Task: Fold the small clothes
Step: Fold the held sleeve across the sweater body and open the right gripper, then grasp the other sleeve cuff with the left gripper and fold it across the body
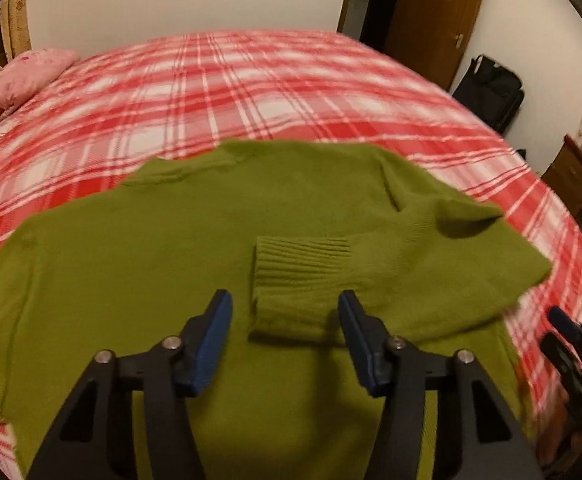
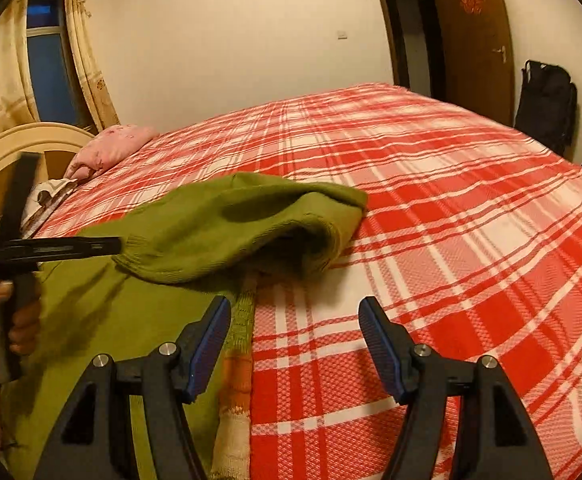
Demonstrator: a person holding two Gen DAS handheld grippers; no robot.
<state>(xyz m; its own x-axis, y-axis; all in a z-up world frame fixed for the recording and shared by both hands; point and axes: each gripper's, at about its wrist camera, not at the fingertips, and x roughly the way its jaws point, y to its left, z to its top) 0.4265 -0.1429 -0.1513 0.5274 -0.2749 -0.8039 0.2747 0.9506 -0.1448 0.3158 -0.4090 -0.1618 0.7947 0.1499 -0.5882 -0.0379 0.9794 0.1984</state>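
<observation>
Sweater (image 1: 131, 280) lies on the plaid bed (image 1: 251, 88); left gripper (image 1: 285, 304) hovers released astride its folded ribbed cuff (image 1: 299, 264), right gripper (image 2: 295, 312) released beside its edge.

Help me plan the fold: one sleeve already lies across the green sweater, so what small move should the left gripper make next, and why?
Probably lower the left gripper and close on the ribbed cuff. Its jaws stand apart with the cuff's end between them, unpinched, on the green sweater. The right gripper is open over the plaid bedspread, holding nothing.
</observation>
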